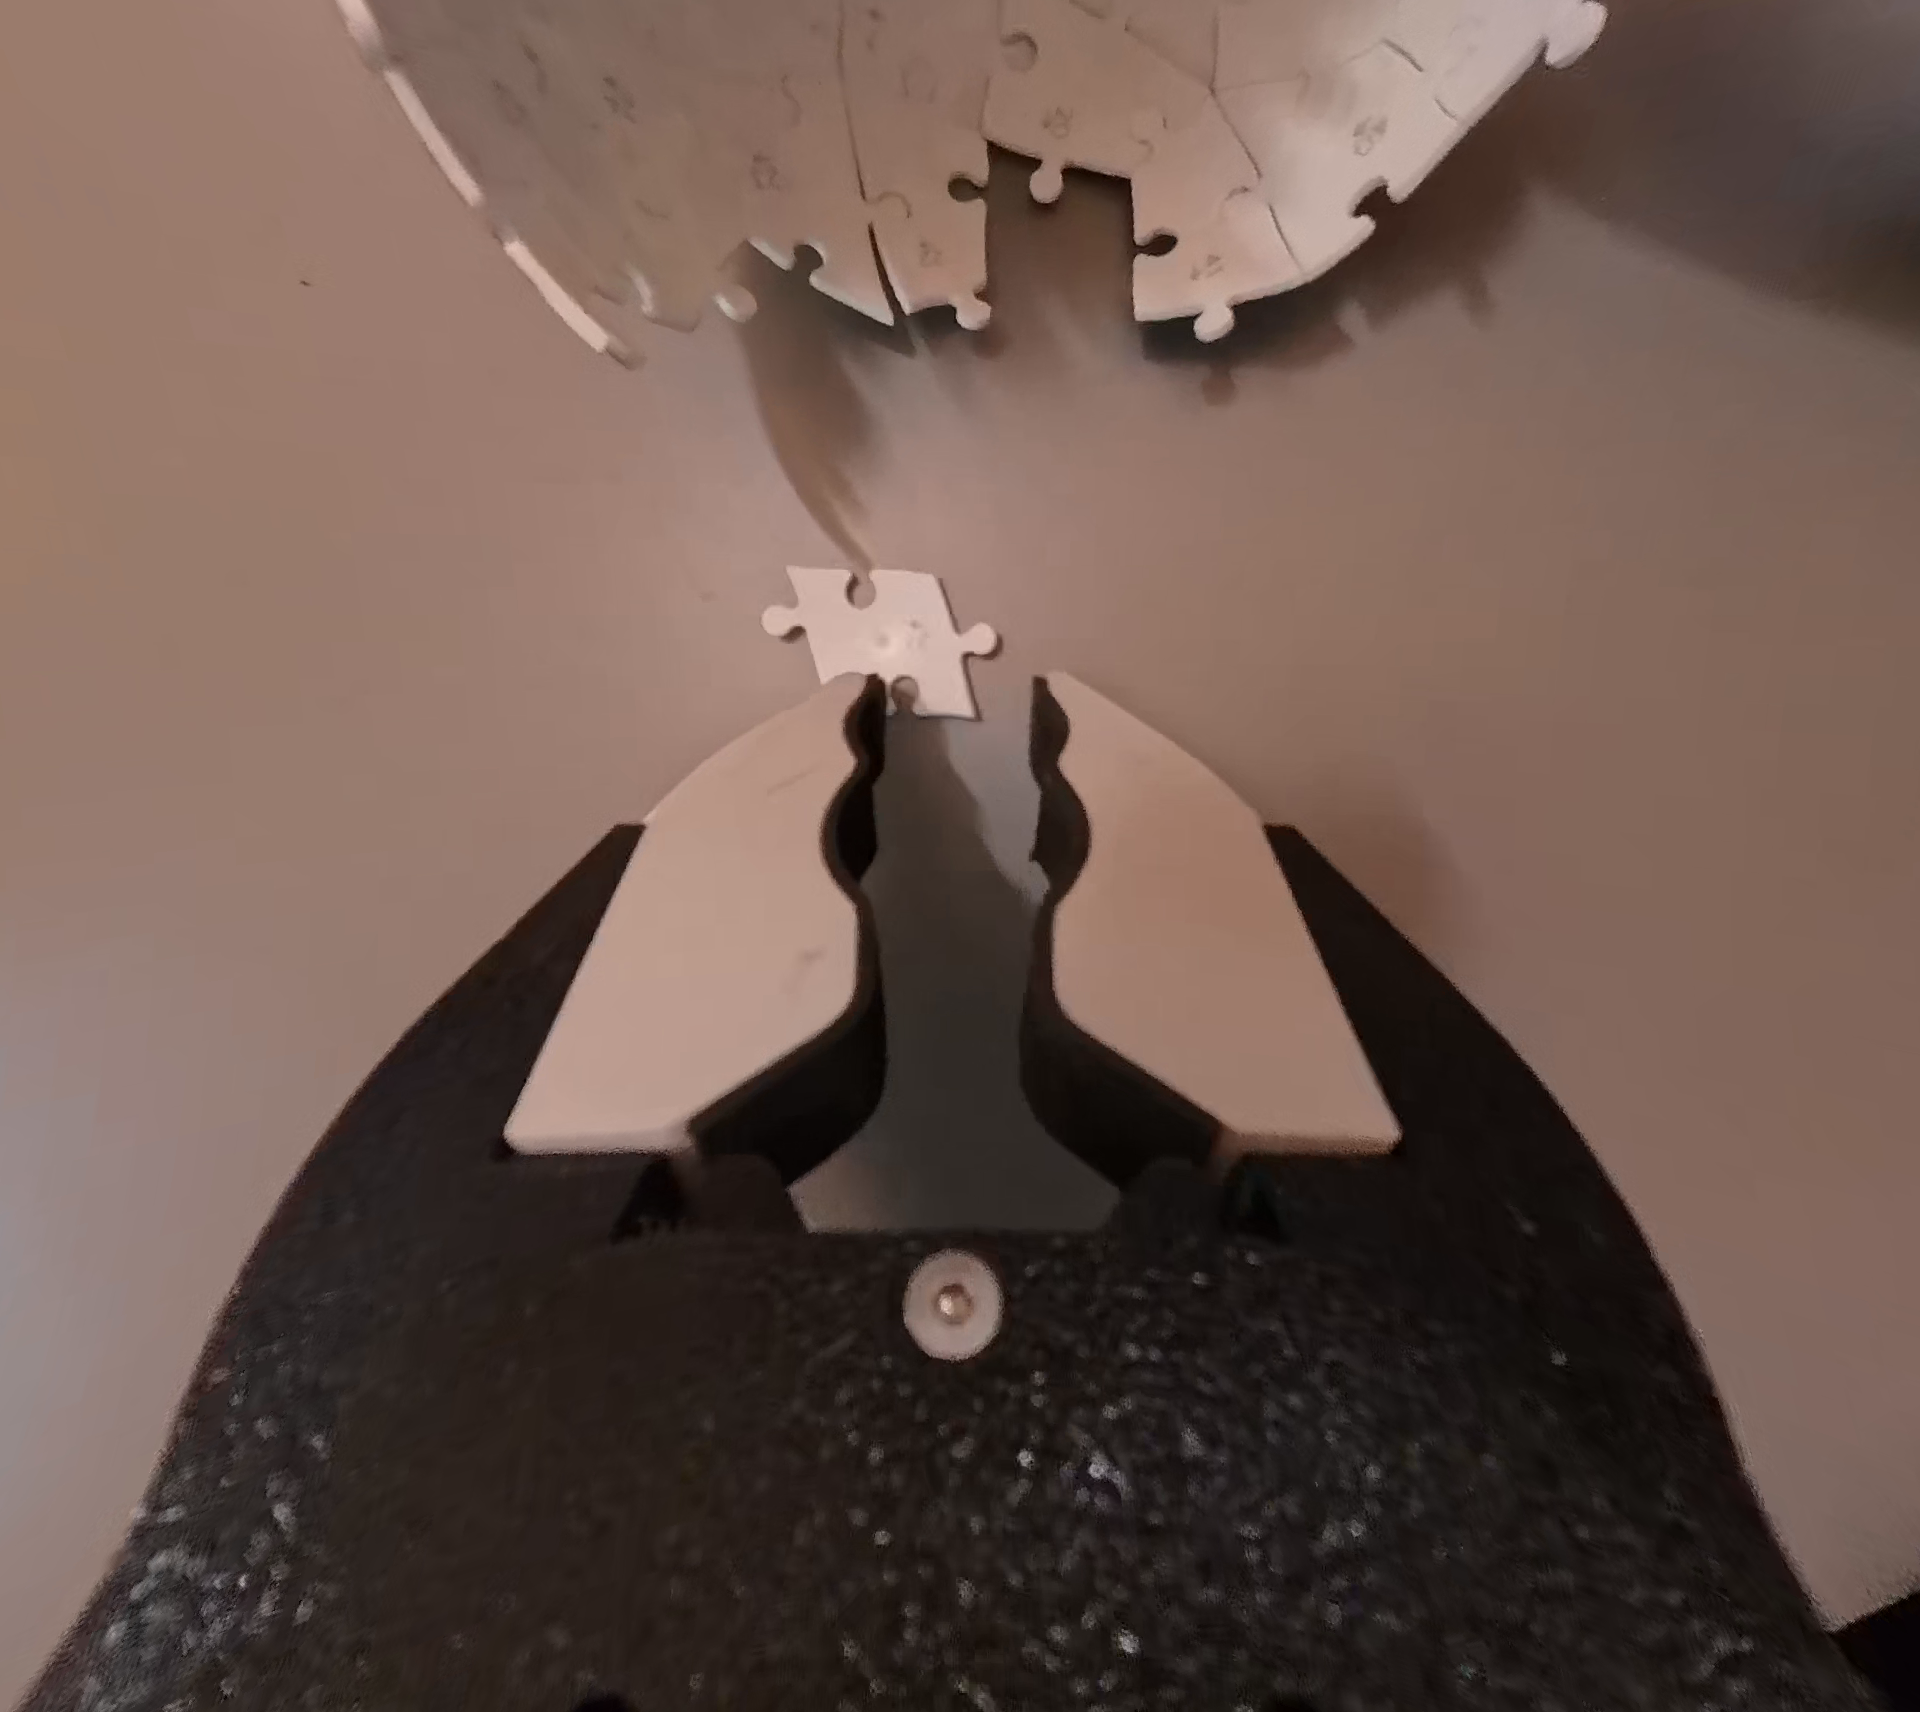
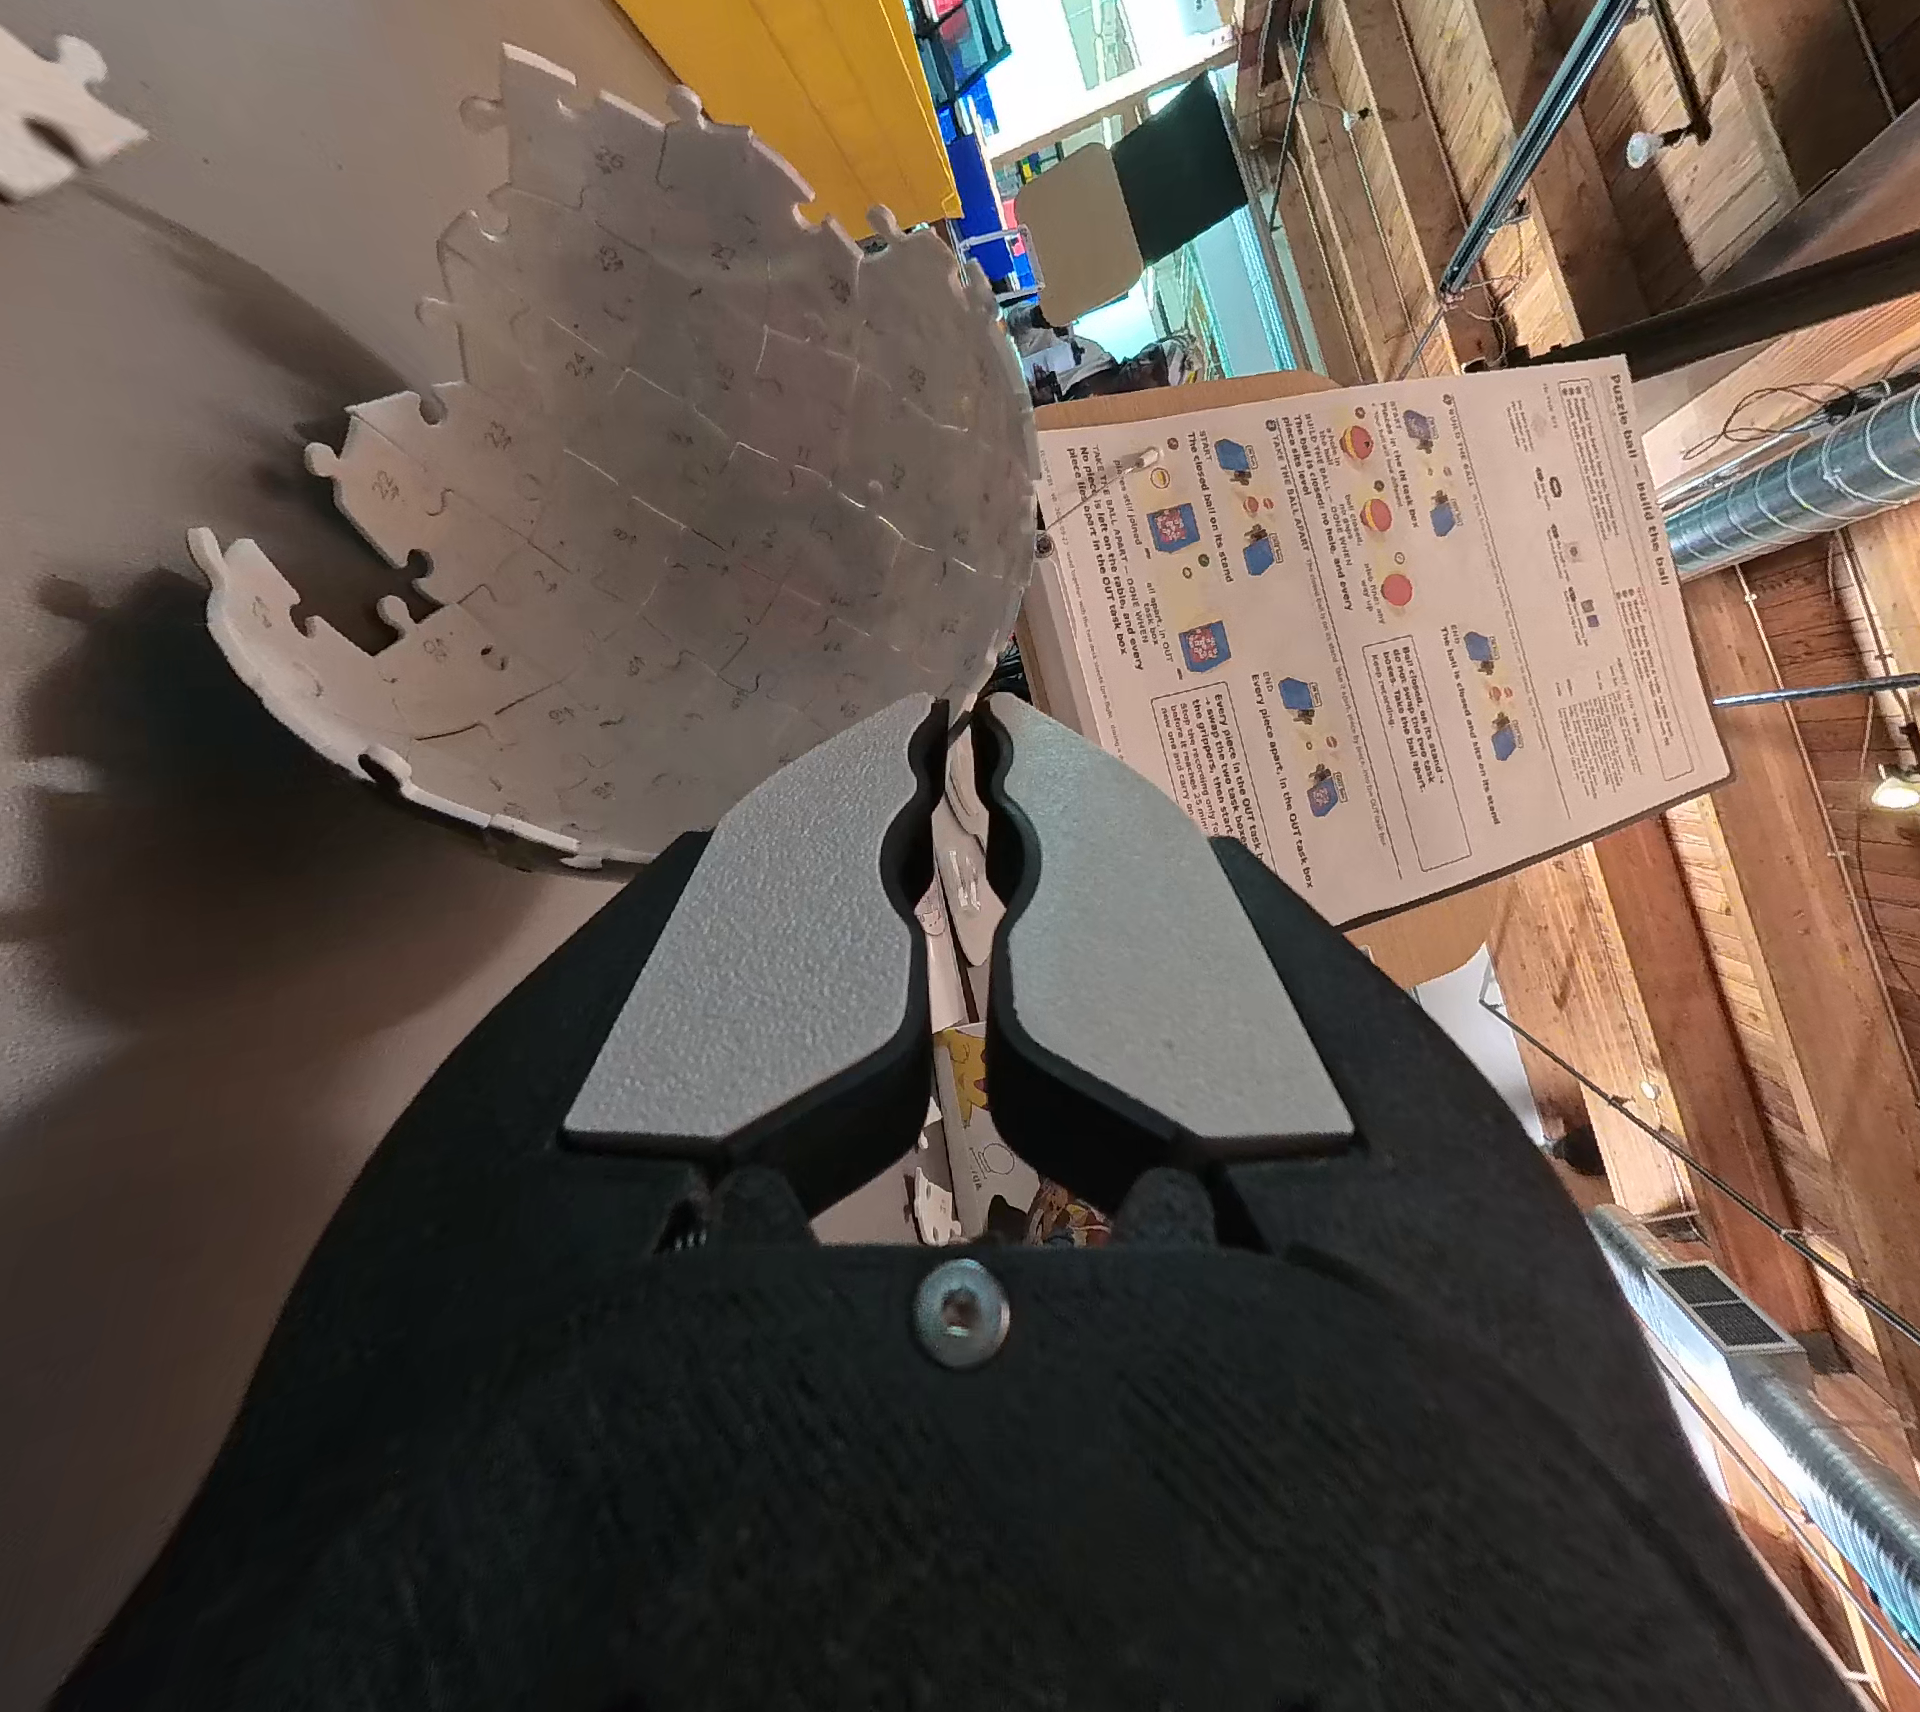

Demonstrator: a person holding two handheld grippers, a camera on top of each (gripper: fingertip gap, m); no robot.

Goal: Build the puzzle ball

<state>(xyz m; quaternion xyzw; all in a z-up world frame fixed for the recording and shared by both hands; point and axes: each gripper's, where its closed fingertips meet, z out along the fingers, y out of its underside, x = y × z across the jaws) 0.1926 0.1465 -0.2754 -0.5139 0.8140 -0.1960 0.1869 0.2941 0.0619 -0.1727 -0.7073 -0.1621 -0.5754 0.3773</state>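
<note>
While the right gripper (image 2: 966,717) pinches the brittle shell's (image 2: 675,499) rim, the left gripper (image 1: 961,696), jaws apart and empty, faces a thin, light piece (image 1: 883,639) best nipped by its edge.

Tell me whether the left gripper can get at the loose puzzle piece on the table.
Probably yes: the left gripper is open, the loose piece lies right at its fingertips, nothing between, and the ball shell sits beyond.
</note>
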